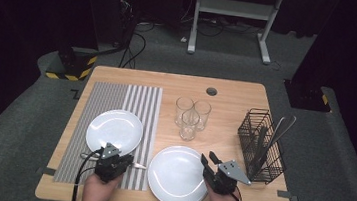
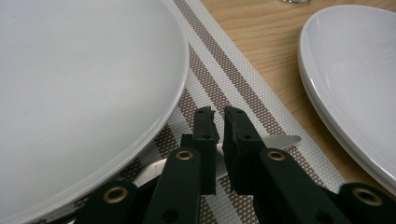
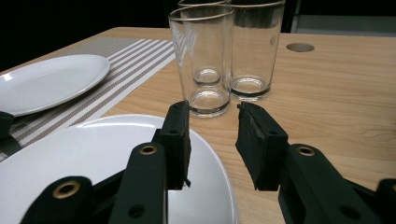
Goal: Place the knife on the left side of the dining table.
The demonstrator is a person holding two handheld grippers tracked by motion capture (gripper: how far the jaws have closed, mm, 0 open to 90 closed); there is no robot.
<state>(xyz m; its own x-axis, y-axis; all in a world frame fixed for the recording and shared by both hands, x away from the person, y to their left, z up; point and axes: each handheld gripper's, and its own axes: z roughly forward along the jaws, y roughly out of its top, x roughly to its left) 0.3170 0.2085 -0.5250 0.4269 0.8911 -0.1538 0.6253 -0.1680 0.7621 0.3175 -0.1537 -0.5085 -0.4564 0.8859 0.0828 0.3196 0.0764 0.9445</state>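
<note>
left gripper is sitting over the near right part of the striped placemat, jaws nearly together and clamping a table knife. in the left gripper view the jaws are pinching the knife across its width. the knife is lying flat on the mat, long axis running roughly left-right, rounded blade tip pointing right toward the stacked plates; the other end is running back under the gripper, just near of the left plate rim. can't tell if it's touching that rim.

right gripper is hovering at the right edge of the stacked plates, jaws standing wide apart and holding nothing. in the right gripper view the gap is lining up toward the three glasses, with the plate rim passing under its left jaw.

no readable writing or brand anywhere; only a faint etched zigzag pattern is showing on the nearest glass.

surroundings: three clear glasses are clustering at the middle of the wooden table, far of the stacked plates. black wire cutlery basket is standing at the right, holding utensils with handles sticking up. round cable hole is sitting near the far edge. nothing is lying between the knife tip and the stacked plates besides mat and bare wood.
</note>
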